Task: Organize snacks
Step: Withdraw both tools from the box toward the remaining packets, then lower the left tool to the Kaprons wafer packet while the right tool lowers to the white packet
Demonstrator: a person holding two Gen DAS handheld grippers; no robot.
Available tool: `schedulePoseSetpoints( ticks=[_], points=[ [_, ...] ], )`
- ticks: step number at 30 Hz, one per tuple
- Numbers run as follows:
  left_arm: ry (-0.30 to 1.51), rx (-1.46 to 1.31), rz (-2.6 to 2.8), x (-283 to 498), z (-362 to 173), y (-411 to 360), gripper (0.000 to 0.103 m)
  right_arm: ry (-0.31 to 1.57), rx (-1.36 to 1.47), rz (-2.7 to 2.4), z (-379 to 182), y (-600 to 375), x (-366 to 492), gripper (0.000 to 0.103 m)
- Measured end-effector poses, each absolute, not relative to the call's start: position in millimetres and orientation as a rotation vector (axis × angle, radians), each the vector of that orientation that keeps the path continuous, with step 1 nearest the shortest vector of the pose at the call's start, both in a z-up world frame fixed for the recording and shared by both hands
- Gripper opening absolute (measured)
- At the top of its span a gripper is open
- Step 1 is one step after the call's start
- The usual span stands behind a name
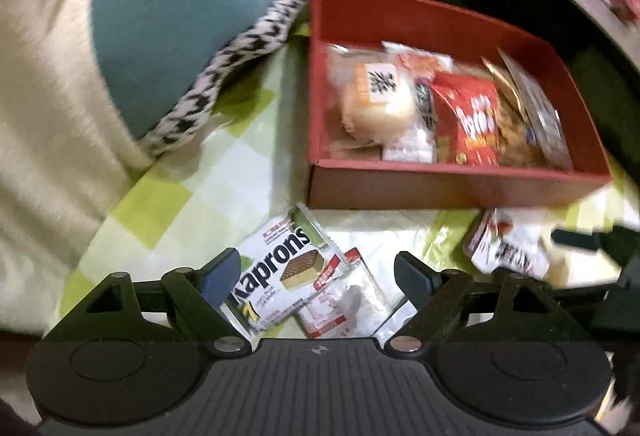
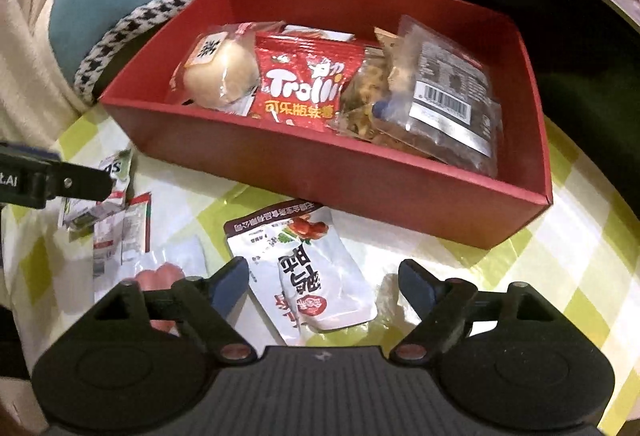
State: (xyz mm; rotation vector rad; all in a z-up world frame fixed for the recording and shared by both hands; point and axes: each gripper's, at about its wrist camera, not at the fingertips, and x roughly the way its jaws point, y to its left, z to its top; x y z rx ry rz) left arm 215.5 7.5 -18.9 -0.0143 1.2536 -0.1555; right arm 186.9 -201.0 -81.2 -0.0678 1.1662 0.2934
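Note:
A red cardboard box [image 1: 440,188] [image 2: 360,176] stands on the green checked tablecloth. It holds a wrapped bun [image 2: 224,76], a red Trolli bag [image 2: 300,88], a nut pack [image 2: 368,92] and a clear barcode pack [image 2: 452,100]. My left gripper [image 1: 318,272] is open and points down over a white Kaprons wafer packet [image 1: 280,268] and a small red-and-white sachet [image 1: 340,300], both lying between its fingers. My right gripper [image 2: 326,278] is open over a white pouch with red fruit print [image 2: 316,276], with neither finger pressing it.
A teal cushion [image 1: 192,16] with houndstooth trim and a cream cloth [image 1: 44,96] lie left of the box. A clear pack of pink sausages [image 2: 160,272] lies by the right gripper's left finger. A finger of the left gripper [image 2: 60,180] shows at the left edge.

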Motion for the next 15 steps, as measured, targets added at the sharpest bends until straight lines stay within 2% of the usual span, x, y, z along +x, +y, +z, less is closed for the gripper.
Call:
schedulePoseSetpoints(
  ticks=[11, 15],
  points=[
    [1.280, 0.156, -0.329, 209.7, -47.0, 12.0, 0.089, 1.169, -0.174, 0.364, -84.3, -203.7, 190.4, 0.092],
    [1.269, 0.182, -0.380, 212.1, -51.1, 12.4, 0.095, 1.178, -0.173, 0.392, -85.3, -205.7, 193.4, 0.093]
  ],
)
